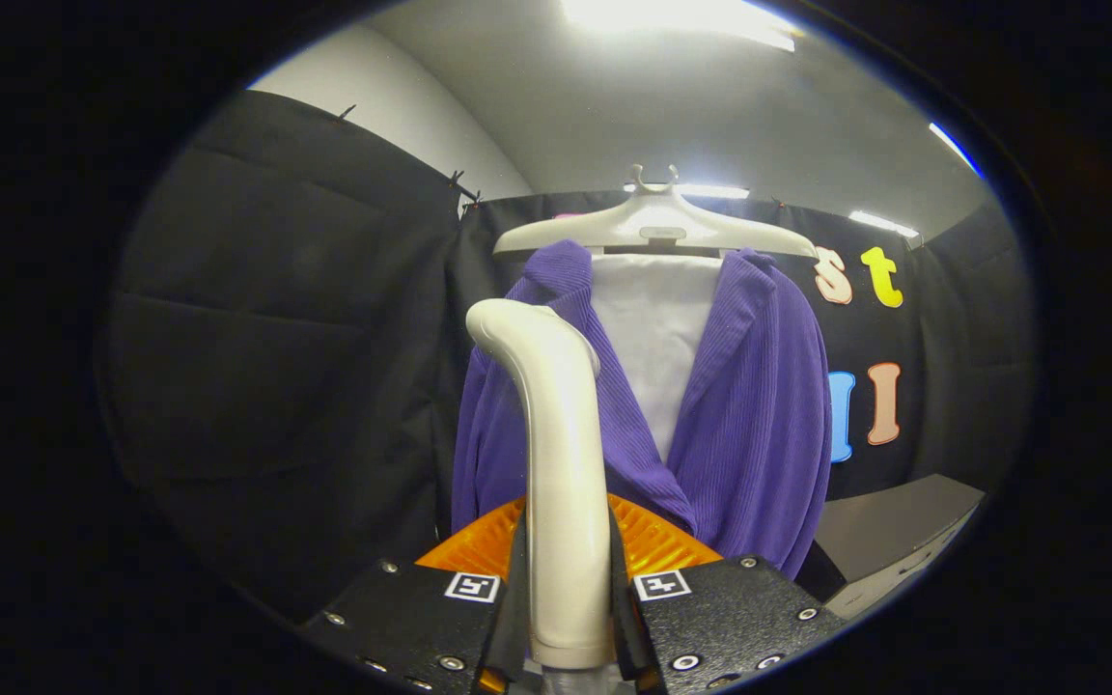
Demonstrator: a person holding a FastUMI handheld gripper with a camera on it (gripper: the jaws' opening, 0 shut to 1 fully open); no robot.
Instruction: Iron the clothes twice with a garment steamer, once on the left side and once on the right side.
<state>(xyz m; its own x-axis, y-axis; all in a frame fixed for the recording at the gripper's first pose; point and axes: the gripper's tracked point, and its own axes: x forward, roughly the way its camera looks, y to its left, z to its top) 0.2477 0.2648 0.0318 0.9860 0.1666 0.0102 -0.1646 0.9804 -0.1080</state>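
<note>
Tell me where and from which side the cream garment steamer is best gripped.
Grip the cream plastic garment steamer on its straight lower handle, one finger on each flank, coming from below. That stretch is narrow and even-sided; higher up it bends toward the purple ribbed jacket. The tongs are shut on it there now.

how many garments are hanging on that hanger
2. A purple jacket hangs open on the white hanger, and a white garment shows inside it between the lapels. More could be hidden under the jacket. The tongs are shut on the steamer, just ahead of the jacket.
</note>
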